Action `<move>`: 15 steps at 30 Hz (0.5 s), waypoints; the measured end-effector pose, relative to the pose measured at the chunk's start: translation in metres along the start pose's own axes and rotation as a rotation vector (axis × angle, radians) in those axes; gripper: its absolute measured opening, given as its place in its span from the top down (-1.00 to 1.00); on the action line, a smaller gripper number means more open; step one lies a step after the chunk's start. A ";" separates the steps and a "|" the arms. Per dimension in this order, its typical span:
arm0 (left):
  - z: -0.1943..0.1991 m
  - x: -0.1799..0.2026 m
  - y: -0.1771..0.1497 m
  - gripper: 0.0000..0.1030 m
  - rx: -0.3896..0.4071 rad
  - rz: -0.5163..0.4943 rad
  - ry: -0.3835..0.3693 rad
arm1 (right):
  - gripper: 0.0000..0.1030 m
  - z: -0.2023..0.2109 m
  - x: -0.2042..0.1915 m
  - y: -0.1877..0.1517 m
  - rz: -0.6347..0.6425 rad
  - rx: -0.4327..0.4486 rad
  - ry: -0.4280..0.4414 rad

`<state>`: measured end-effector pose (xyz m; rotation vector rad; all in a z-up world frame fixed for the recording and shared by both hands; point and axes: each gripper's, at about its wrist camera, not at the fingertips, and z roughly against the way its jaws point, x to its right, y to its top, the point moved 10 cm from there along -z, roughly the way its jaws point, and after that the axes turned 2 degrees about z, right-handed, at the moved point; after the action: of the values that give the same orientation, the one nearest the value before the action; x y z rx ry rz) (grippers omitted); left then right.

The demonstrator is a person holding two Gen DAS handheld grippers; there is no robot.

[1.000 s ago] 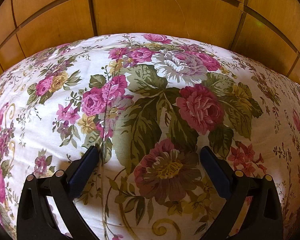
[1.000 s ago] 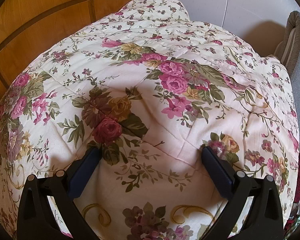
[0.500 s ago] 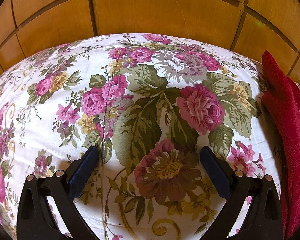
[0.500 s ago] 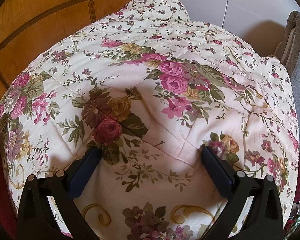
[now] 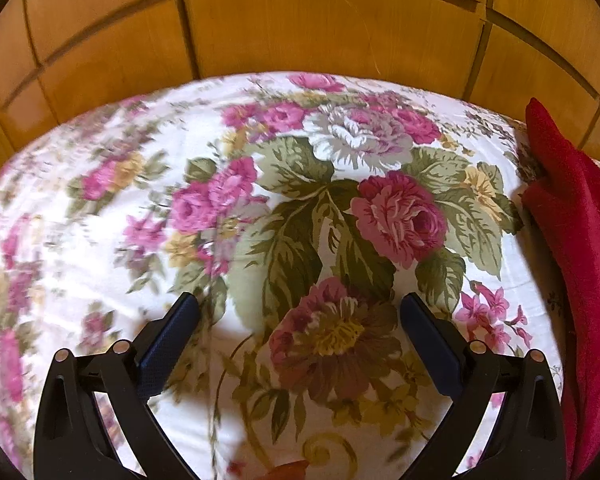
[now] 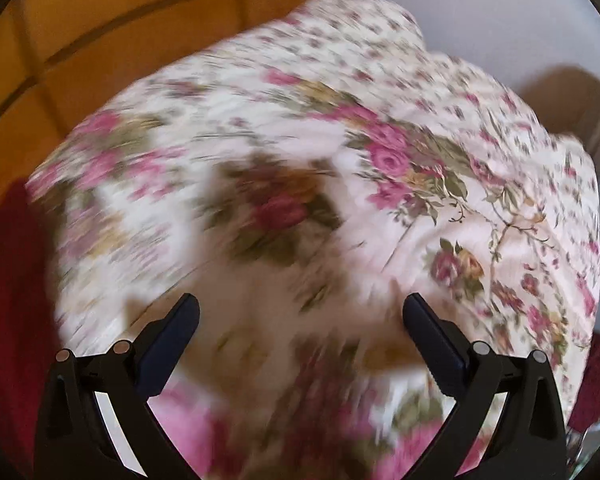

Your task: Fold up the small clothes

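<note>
Left wrist view: you are holding the left gripper (image 5: 299, 312) over the floral quilt (image 5: 100, 280), jaws spread wide and gripping nothing. A red garment (image 5: 580, 240) is lying along the right edge of this view, on the quilt and near the wooden panels (image 5: 300, 28); a second ago that edge was showing only quilt, so the garment has just come into the work area. Judged from this, it is the small item you are about to fold, and it is not yet spread flat.

Right wrist view: you are swinging the right gripper (image 6: 300, 312), as the heavy blur across the quilt (image 6: 500, 208) is showing; half a second ago this view was sharp. Its jaws are also standing wide apart with nothing between them. The red garment (image 6: 16, 300) is showing at the left edge here, larger than before. A dark red item (image 6: 596, 380) is sitting at the right edge; what it is cannot be told.

Folding is only just beginning: neither gripper is touching the garment yet
</note>
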<state>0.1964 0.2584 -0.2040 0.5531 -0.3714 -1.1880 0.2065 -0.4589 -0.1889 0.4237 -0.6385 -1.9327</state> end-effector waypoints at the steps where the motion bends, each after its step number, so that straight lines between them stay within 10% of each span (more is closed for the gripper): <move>1: 0.013 0.001 0.002 -0.94 0.041 0.003 0.043 | -0.97 0.019 -0.007 -0.004 0.026 0.030 -0.001; 6: 0.101 0.051 -0.005 -0.94 0.241 -0.045 -0.026 | -0.97 0.104 -0.050 -0.026 0.094 0.094 0.064; 15: 0.212 0.139 -0.072 -0.94 0.279 -0.217 -0.256 | -0.97 0.243 -0.137 -0.102 0.240 0.309 0.150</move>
<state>0.0718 0.0638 -0.0762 0.6965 -0.7172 -1.4319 0.0574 -0.2391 -0.0547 0.6478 -0.8519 -1.5640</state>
